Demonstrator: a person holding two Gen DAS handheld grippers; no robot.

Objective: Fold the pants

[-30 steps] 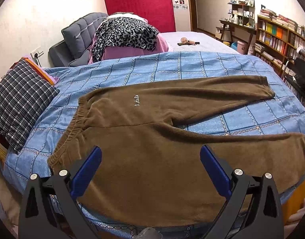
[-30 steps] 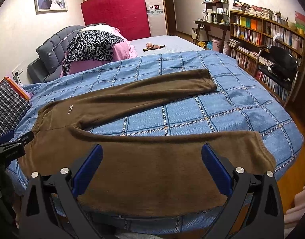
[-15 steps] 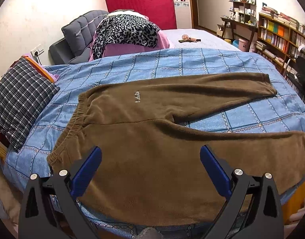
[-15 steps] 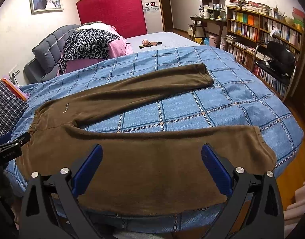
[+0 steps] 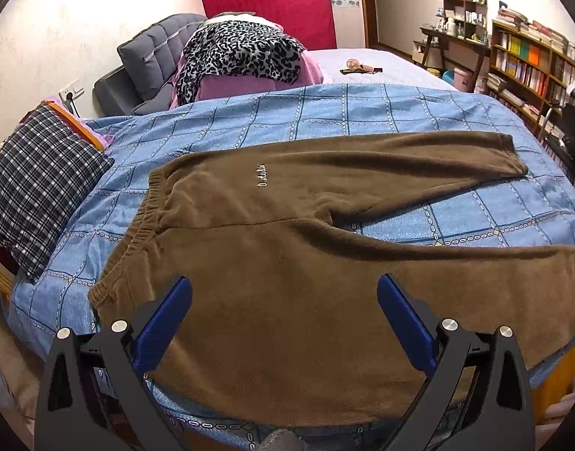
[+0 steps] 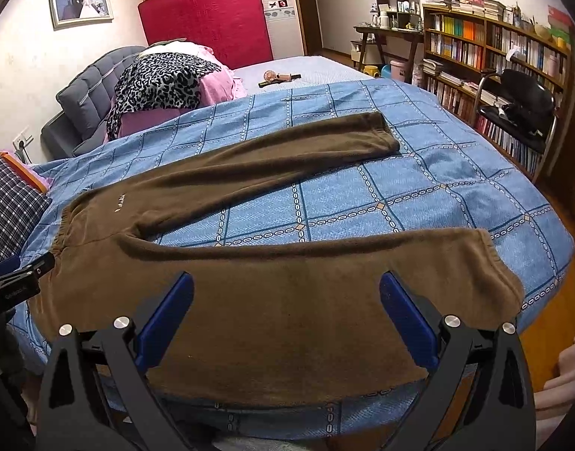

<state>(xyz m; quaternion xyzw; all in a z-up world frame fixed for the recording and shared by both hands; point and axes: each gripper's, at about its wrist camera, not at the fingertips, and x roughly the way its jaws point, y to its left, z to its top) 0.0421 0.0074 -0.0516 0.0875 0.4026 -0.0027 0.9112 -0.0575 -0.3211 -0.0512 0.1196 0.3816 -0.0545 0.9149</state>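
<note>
Brown fleece pants (image 5: 272, 248) lie flat on a blue checked bedspread (image 5: 325, 112), waistband to the left and both legs spread apart to the right. My left gripper (image 5: 284, 300) hovers open above the near hip area, blue pads wide apart, holding nothing. My right gripper (image 6: 286, 300) hangs open over the near leg of the pants (image 6: 287, 282), also with nothing in it. The far leg (image 6: 268, 150) stretches toward the back right. The left gripper's body (image 6: 17, 282) shows at the left edge of the right wrist view.
A plaid pillow (image 5: 35, 180) lies at the bed's left end. Leopard-print and pink bedding (image 5: 238, 52) is piled at the back by a grey headboard (image 5: 148, 52). Bookshelves (image 6: 494, 49) and a black chair (image 6: 520, 105) stand on the right. Wooden floor (image 6: 550, 319) begins past the bed's right edge.
Both grippers have drifted slightly, so the pants sit a little higher and closer in each view. Both jaws stay open and the pants have not moved.
</note>
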